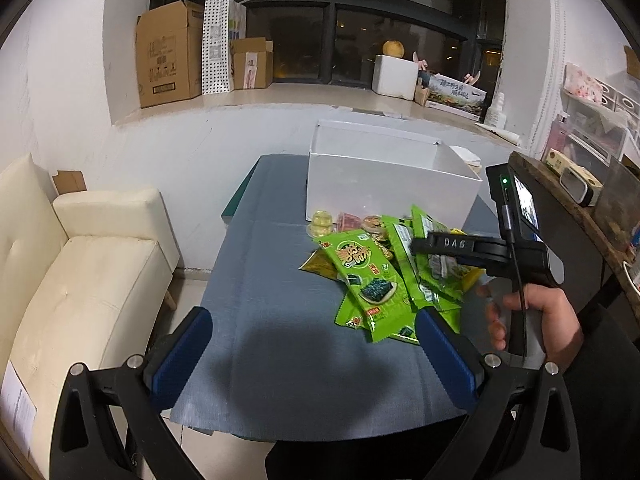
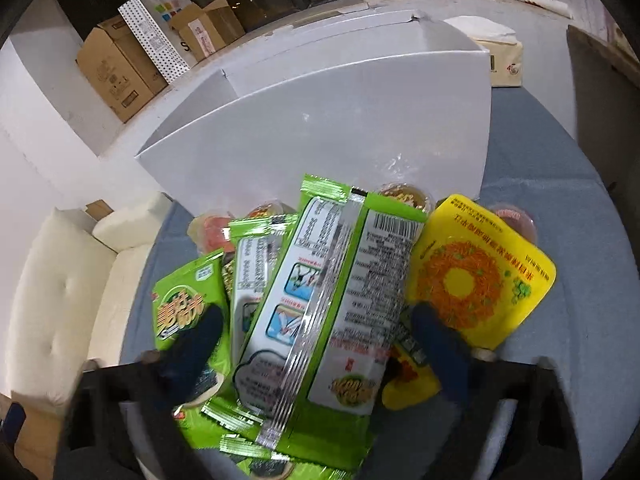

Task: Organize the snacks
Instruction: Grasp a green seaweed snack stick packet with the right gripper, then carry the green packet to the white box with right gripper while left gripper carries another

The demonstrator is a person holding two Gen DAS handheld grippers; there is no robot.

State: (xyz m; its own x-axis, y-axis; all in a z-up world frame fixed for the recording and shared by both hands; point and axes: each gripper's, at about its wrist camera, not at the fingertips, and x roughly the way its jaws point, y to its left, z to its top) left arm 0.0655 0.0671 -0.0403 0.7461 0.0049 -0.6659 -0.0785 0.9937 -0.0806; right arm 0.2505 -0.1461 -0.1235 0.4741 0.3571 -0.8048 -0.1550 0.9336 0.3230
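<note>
A pile of green seaweed snack packets lies on the blue-grey table, with small jelly cups behind it and a white open box at the far end. My left gripper is open and empty, low over the table's near part, left of the pile. My right gripper is open, its fingers straddling a back-side-up green packet on top of the pile. A yellow snack packet lies to the right. The right gripper also shows in the left wrist view, over the pile.
A cream sofa stands left of the table. Cardboard boxes and a dotted paper bag sit on the window ledge. A tissue pack lies behind the white box. A dark wooden shelf stands on the right.
</note>
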